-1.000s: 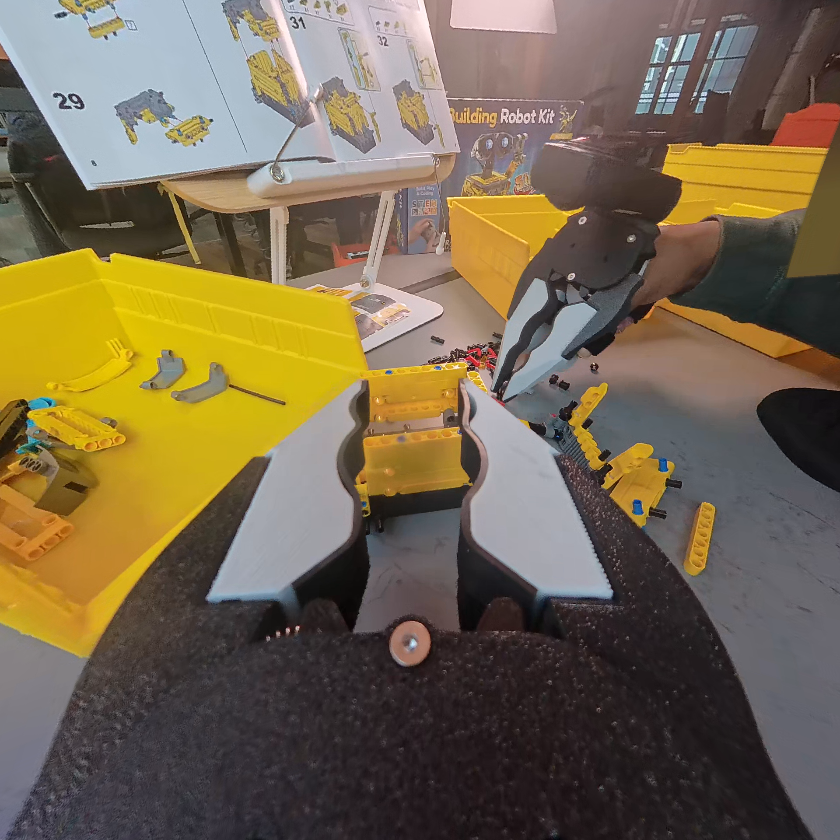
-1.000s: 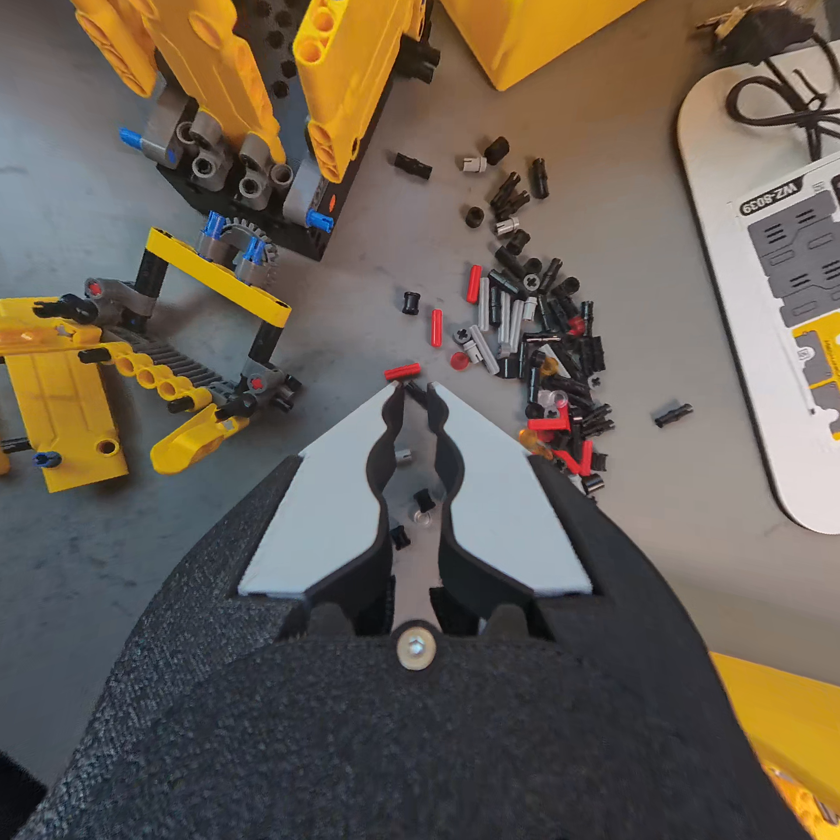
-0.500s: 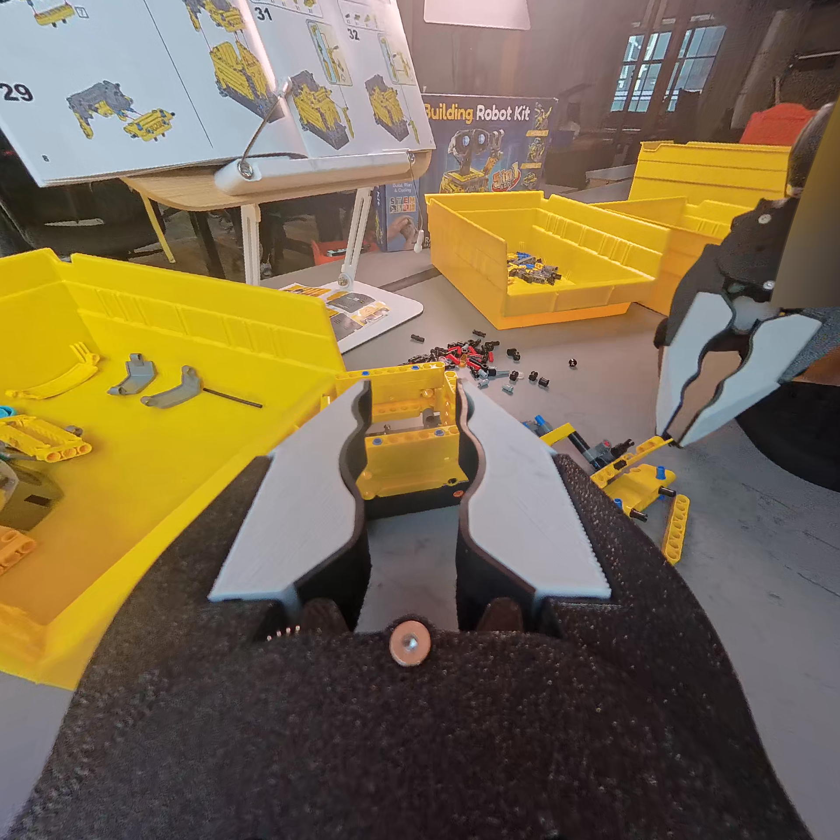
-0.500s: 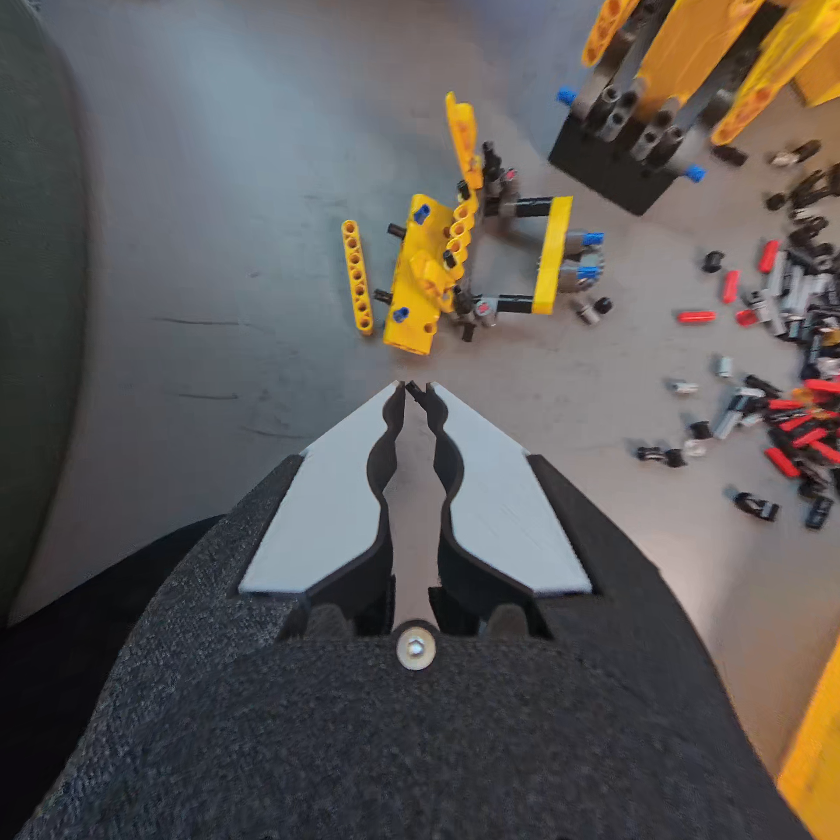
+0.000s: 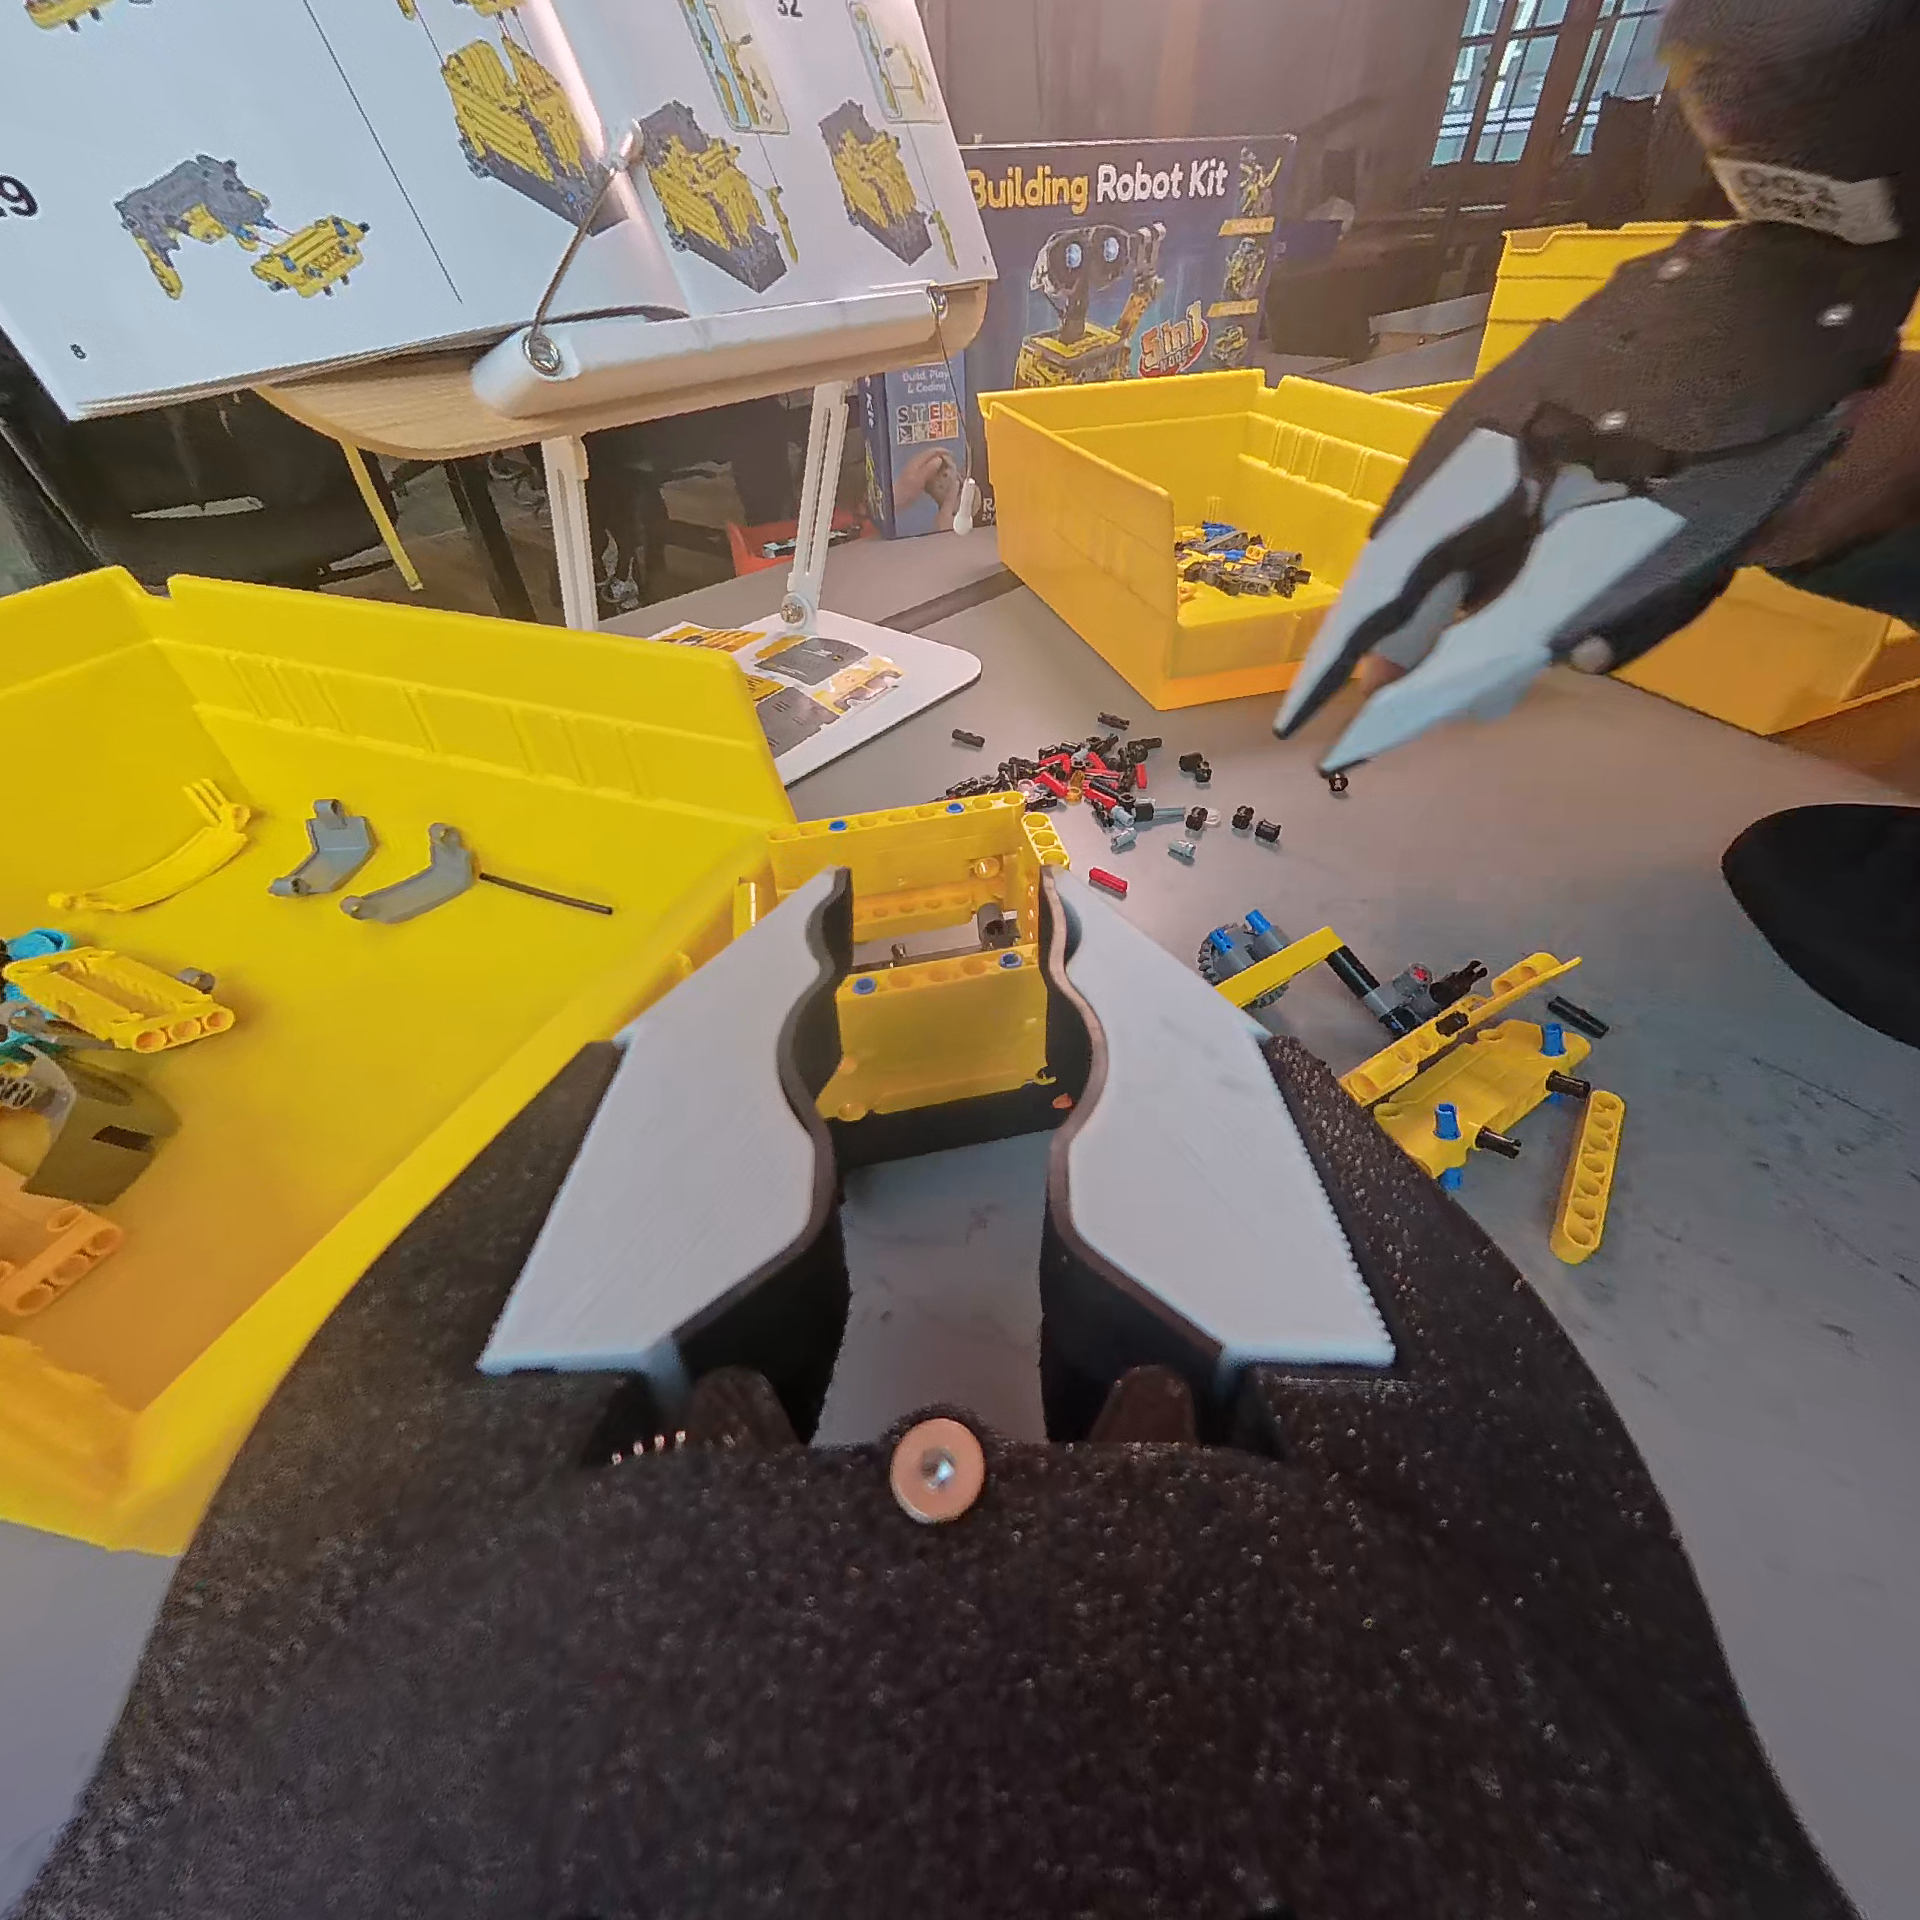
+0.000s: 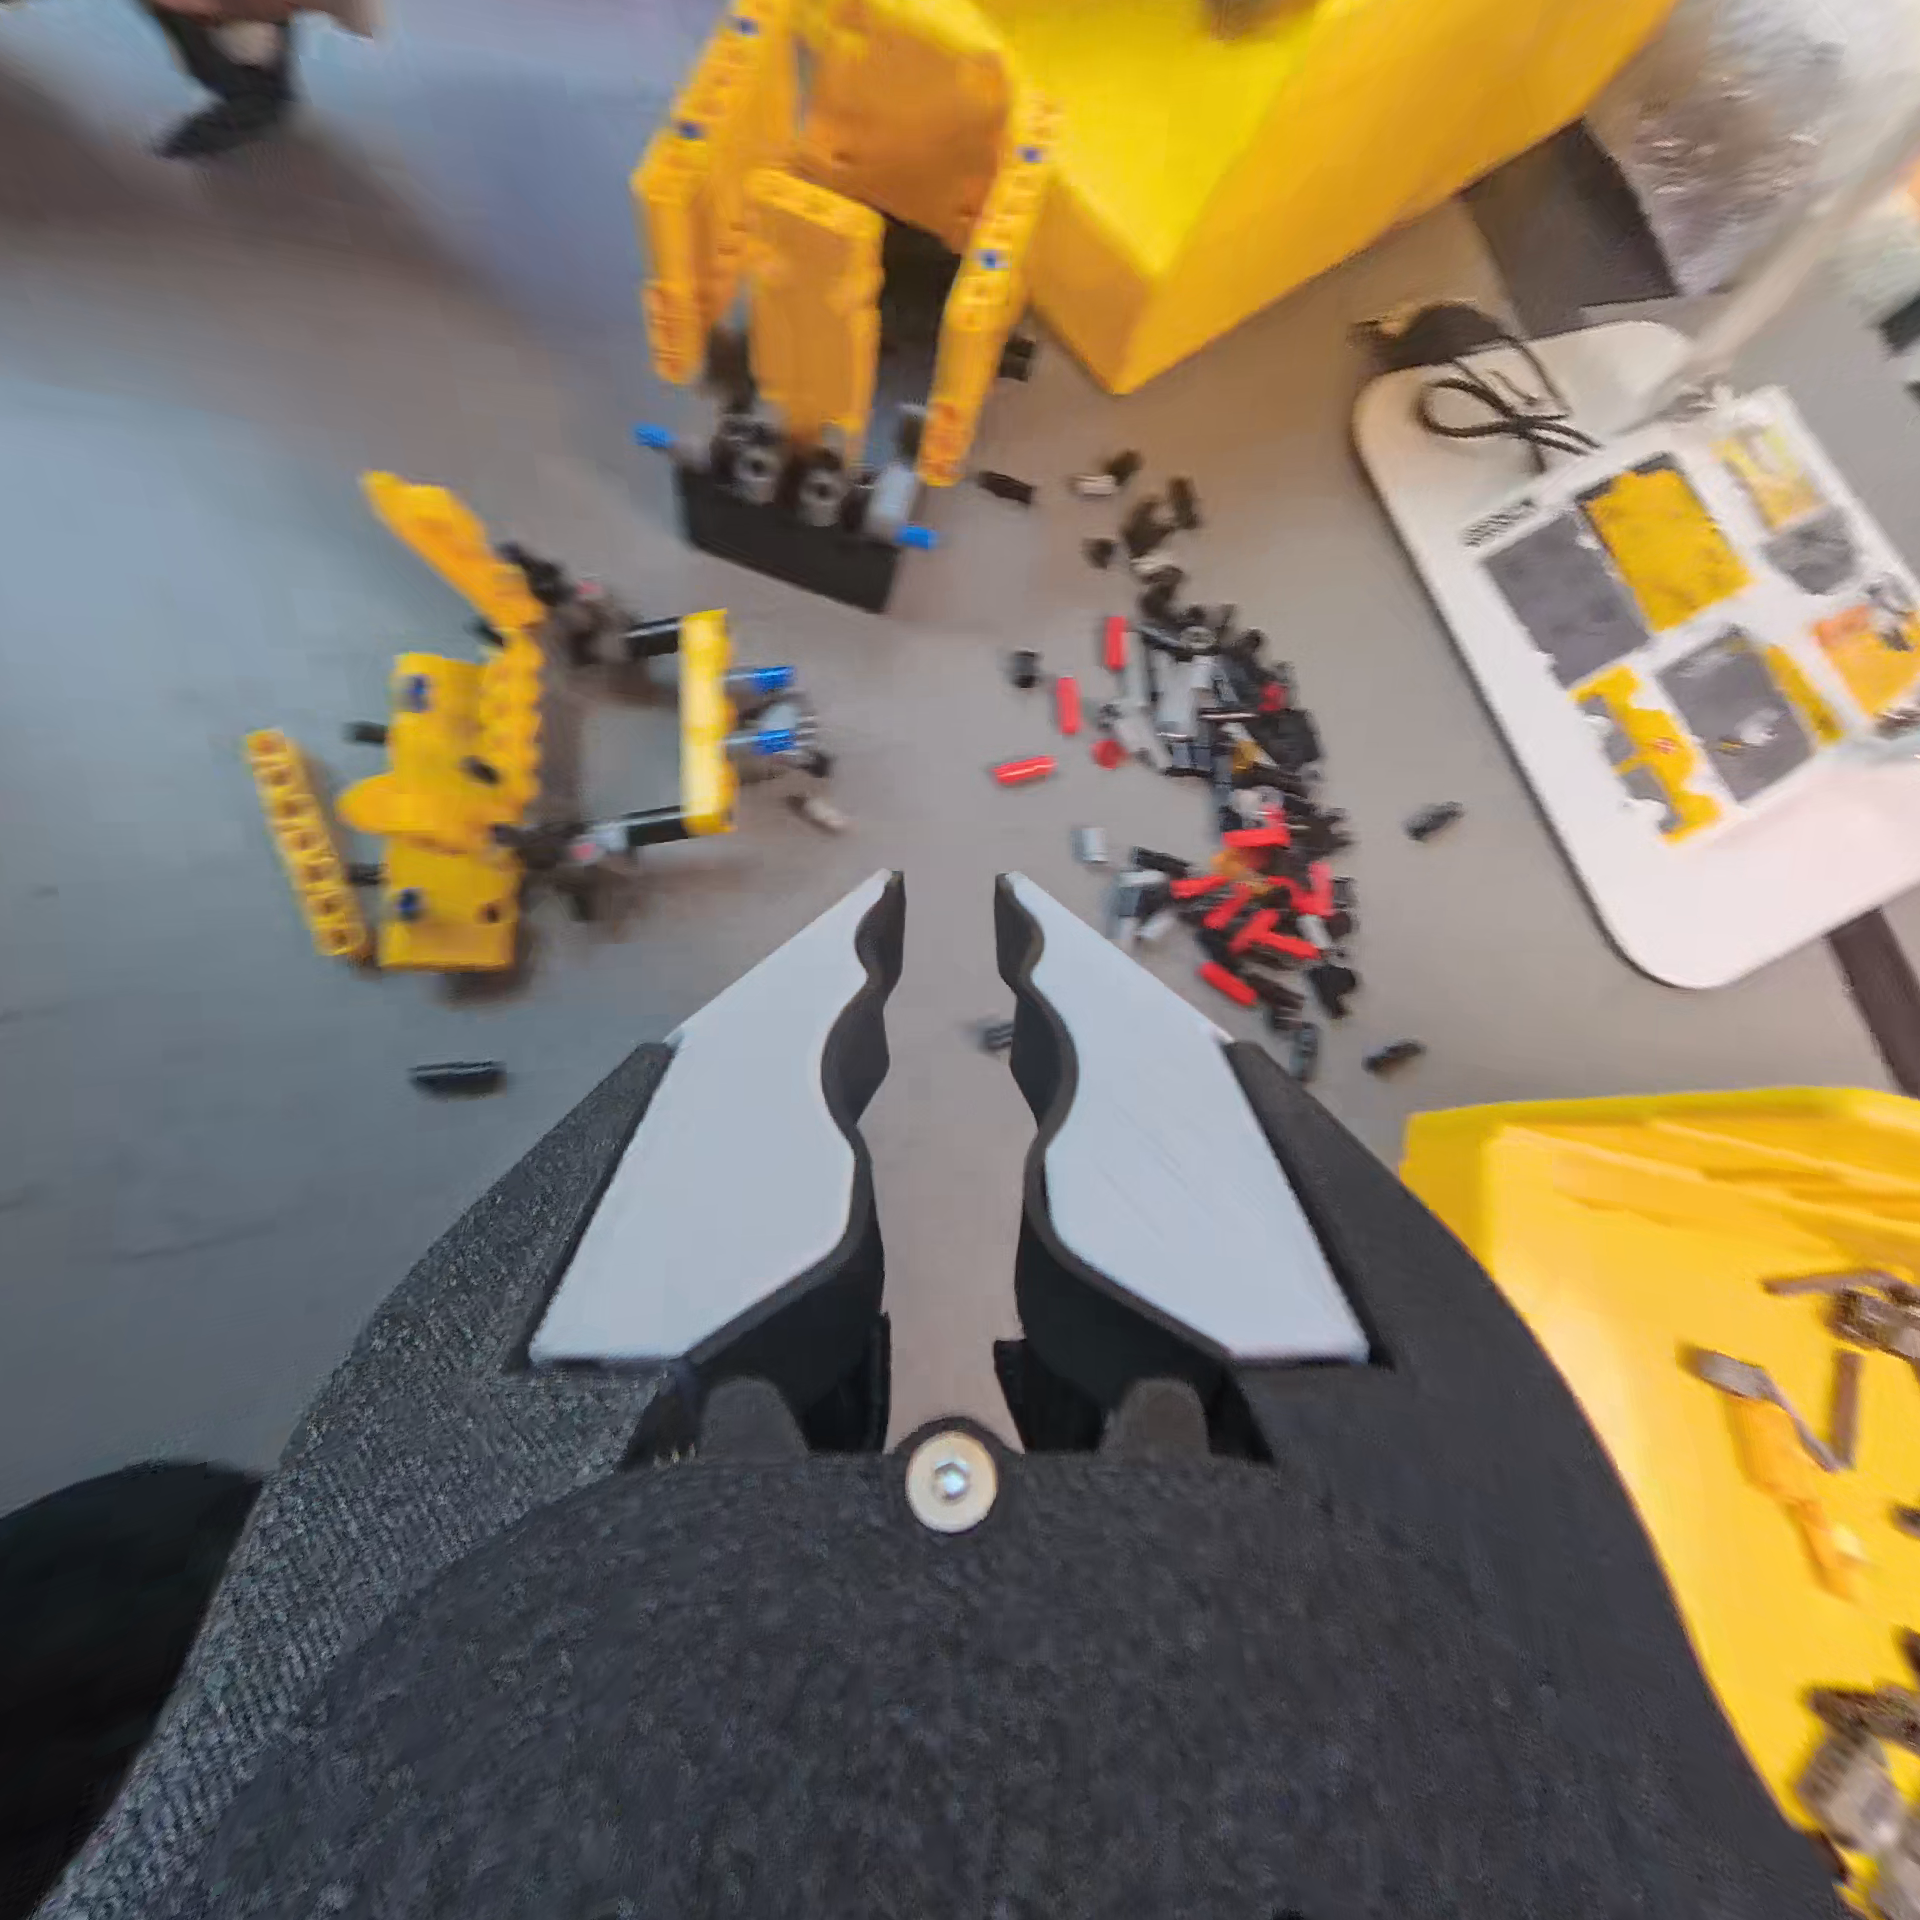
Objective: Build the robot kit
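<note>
Yellow brick assembly (image 5: pixel 935 997), black-based, clamped between left gripper (image 5: pixel 940 904) fingers (image 5: pixel 717 1122), standing on grey tabletop (image 5: pixel 1714 1299) against yellow bin (image 5: pixel 436 707). Right gripper (image 6: pixel 948 883): released, empty, above loose pins (image 6: pixel 1236 831); smaller yellow sub-assembly (image 6: pixel 488 769) beside them.

right wrist view motion-blurred throughout, small pins in loose pile (image 6: pixel 1216 800) too smeared to sort, instruction booklet (image 5: pixel 416 177) cropped by top and left edges, left gripper (image 5: pixel 940 904) fingers hiding yellow block assembly (image 5: pixel 925 997) flanks, contact unclear
</note>
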`<state>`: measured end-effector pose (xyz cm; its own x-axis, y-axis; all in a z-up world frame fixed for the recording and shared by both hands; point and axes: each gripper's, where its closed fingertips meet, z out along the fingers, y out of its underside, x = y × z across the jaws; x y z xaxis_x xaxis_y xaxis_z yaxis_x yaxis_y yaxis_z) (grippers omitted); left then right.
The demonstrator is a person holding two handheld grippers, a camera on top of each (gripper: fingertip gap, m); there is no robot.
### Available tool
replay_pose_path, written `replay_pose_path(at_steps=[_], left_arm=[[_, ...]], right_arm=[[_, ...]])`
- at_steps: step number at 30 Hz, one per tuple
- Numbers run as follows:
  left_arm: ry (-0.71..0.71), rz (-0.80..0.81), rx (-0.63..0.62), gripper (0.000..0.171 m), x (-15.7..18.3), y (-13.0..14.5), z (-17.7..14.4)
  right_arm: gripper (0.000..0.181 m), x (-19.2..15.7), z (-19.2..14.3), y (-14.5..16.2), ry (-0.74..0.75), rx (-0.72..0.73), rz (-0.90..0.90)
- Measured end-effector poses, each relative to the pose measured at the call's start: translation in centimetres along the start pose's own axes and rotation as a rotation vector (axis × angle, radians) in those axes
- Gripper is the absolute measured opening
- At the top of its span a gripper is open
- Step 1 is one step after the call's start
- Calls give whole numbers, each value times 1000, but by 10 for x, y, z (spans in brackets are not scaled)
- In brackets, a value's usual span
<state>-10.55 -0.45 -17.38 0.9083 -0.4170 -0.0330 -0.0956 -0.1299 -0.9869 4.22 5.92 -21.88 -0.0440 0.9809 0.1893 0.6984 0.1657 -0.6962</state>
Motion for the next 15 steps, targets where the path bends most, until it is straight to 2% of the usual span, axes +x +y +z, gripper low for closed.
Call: replay_pose_path(at_steps=[2,6,10,15], left_arm=[[3,4,-2,34,1,0,0],[4,7,1,34,1,-2,-2],[18,1,5,34,2,-4,-2],[57,-23,17,34,8,-7,-2]], right_arm=[[15,31,15,1,76,-39,22],[14,55,51,12,86,-113,109],[13,59,66,25,71,-183,145],[13,59,66,28,56,-188,193]])
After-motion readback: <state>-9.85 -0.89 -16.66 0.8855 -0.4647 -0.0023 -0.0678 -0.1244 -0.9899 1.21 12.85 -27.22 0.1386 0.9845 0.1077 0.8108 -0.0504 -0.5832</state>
